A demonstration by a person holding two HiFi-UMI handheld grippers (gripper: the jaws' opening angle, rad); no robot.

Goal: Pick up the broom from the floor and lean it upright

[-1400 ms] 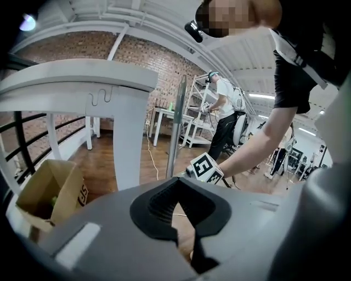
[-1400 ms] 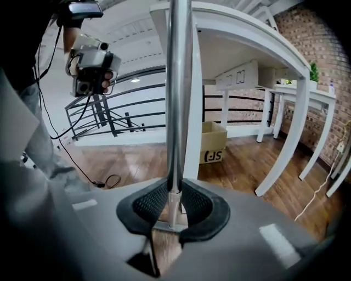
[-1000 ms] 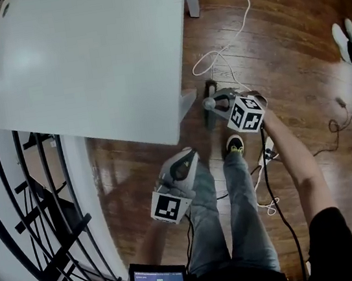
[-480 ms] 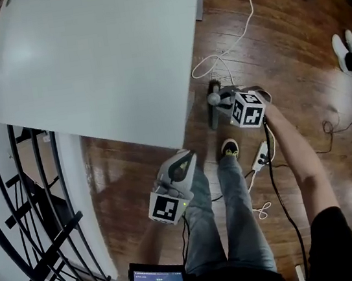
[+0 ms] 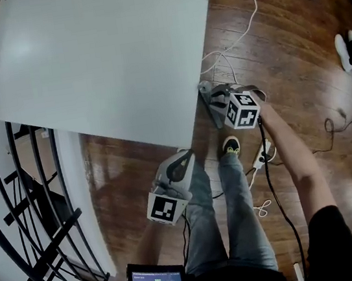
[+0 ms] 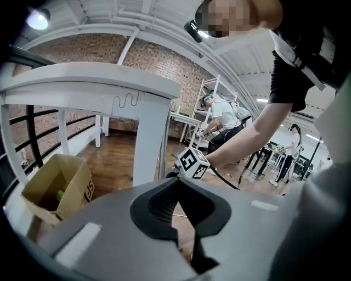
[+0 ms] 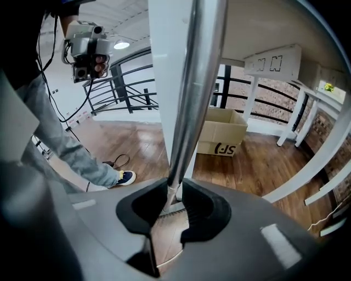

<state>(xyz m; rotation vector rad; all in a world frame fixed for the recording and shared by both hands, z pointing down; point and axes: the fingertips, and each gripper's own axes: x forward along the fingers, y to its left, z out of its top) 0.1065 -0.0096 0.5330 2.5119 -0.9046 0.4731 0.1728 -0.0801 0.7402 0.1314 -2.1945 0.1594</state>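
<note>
Right gripper view: holds the broom point(image 7: 189, 99) by its pole in the clenched fingers of the right gripper point(image 7: 174, 192), near upright, just in front of the table point(image 7: 162, 49) leg. Left gripper view: shows the left gripper point(image 6: 176, 189) with fingers closed together on nothing. Head view: places the broom at the table corner, well apart from the left gripper.

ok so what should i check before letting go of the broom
1. Right claw on broom: ok, handle sits between its jaws, which just eased open slightly.
2. Broom upright: ok, nearly vertical.
3. Handle resting on the table edge: cannot tell, they overlap in view.
4. Left claw free to steady it: ok, shut and empty.
5. Floor clear where it could slide: not ok, a white cord lies close by.
</note>
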